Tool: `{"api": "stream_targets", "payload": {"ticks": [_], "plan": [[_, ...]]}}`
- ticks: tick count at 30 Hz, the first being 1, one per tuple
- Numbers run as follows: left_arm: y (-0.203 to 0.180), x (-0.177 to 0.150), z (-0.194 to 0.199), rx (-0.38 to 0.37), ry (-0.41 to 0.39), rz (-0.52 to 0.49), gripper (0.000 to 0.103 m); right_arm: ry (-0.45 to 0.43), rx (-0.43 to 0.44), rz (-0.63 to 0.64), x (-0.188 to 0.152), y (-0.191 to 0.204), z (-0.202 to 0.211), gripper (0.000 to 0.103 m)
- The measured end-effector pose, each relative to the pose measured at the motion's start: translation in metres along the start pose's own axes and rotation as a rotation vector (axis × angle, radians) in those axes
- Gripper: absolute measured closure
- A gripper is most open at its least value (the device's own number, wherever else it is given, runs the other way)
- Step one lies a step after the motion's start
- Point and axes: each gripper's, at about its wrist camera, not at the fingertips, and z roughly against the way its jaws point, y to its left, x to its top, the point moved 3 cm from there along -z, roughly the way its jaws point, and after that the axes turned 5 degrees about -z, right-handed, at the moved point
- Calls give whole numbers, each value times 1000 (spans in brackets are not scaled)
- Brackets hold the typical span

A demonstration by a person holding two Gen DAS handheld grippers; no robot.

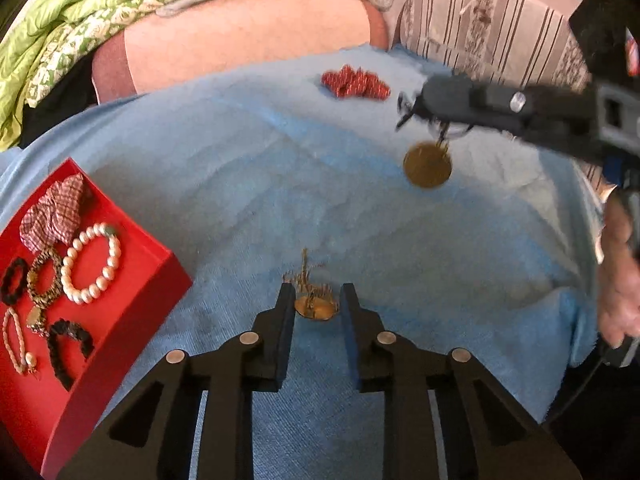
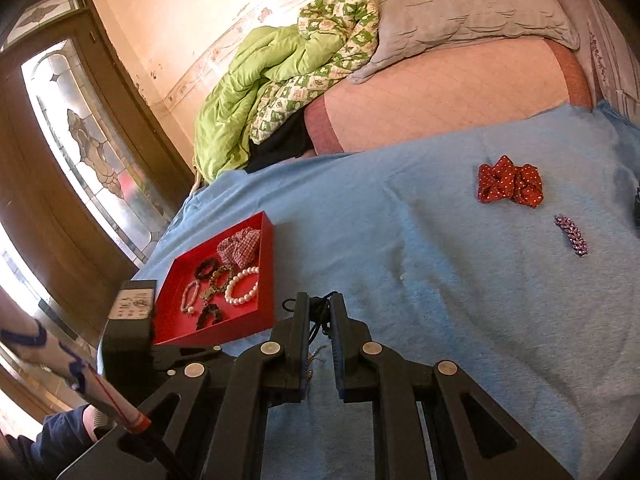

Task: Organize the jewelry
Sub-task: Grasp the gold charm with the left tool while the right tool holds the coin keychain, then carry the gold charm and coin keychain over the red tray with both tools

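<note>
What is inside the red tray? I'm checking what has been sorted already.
The red tray holds a pearl bracelet, a checked scrunchie, dark hair ties and a thin bead bracelet. Anything under the scrunchie is hidden.

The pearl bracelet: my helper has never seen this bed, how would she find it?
On the blue blanket sits a red tray. Inside it, the pearl bracelet is the ring of big white beads, beside dark scrunchies and a checked one.

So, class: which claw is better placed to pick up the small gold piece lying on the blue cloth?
Left. The left claw straddles the gold piece, pads not yet pressing. The right claw is shut on a dark cord with a gold disc dangling, away from it.
</note>
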Motion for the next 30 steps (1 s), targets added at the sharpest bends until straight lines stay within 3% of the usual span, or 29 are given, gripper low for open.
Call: {"api": "stream_targets", "payload": {"ticks": [9,15,21,30], "plan": [[20,27,68,-1,-241,47,81,-37,3,8,6,5,7,92],[38,38,104,29,-346,99,81,-40,18,21,8,15,4,92],[57,38,128,69,-395,145,81,-49,58,38,12,34,1,92],[92,14,144,131,-383,210,81,-41,106,82,13,68,-11,92]]}}
